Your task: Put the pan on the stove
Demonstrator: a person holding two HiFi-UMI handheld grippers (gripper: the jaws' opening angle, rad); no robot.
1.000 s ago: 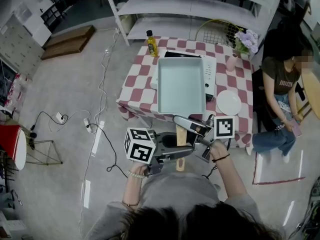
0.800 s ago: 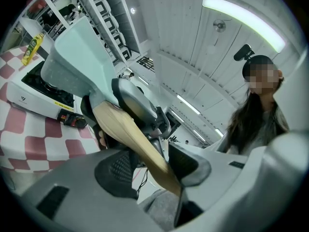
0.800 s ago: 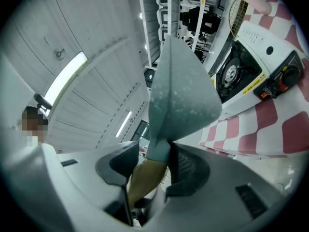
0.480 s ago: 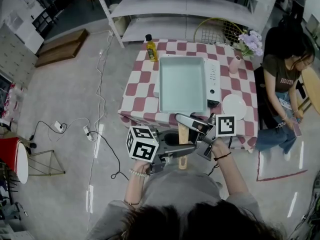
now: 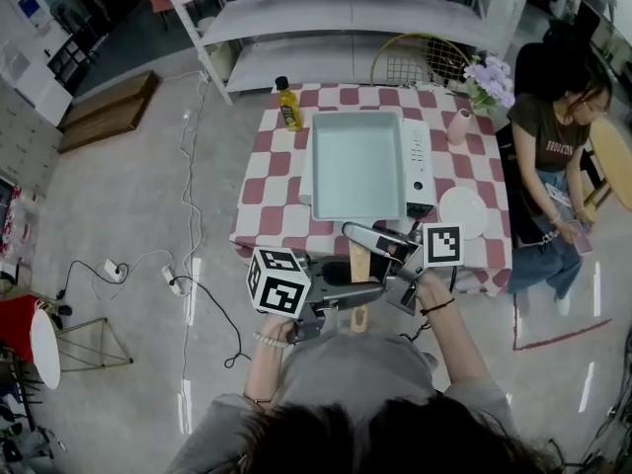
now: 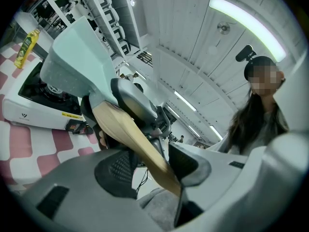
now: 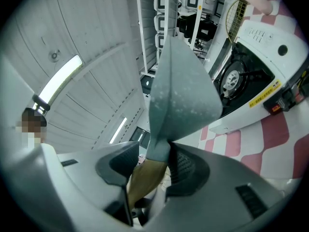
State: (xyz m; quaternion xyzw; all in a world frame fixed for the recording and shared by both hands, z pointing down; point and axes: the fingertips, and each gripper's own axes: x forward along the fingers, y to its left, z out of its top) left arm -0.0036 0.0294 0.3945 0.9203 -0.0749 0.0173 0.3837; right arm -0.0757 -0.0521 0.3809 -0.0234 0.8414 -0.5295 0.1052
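A pale blue-green square pan (image 5: 357,164) with a wooden handle (image 5: 359,265) hangs just above the white gas stove (image 5: 421,161) on the checkered table (image 5: 267,181). My left gripper (image 5: 348,298) is shut on the handle near its end, and my right gripper (image 5: 367,239) is shut on it closer to the pan. In the left gripper view the handle (image 6: 130,129) runs between the left gripper (image 6: 154,166) pads, with the pan (image 6: 72,57) raised over the stove (image 6: 29,112). In the right gripper view the right gripper (image 7: 152,170) clamps the handle (image 7: 145,178) below the pan (image 7: 181,91); the stove's burner (image 7: 236,79) shows underneath.
A yellow oil bottle (image 5: 287,104) stands at the table's back left. A white plate (image 5: 463,211) lies right of the stove, with a pink vase of flowers (image 5: 459,124) behind it. A person (image 5: 553,156) sits right of the table. Cables (image 5: 188,265) trail on the floor at left.
The pan has edged a little farther over the stove, covering the black burner area that showed behind it. Both grippers keep the same hold on the handle.
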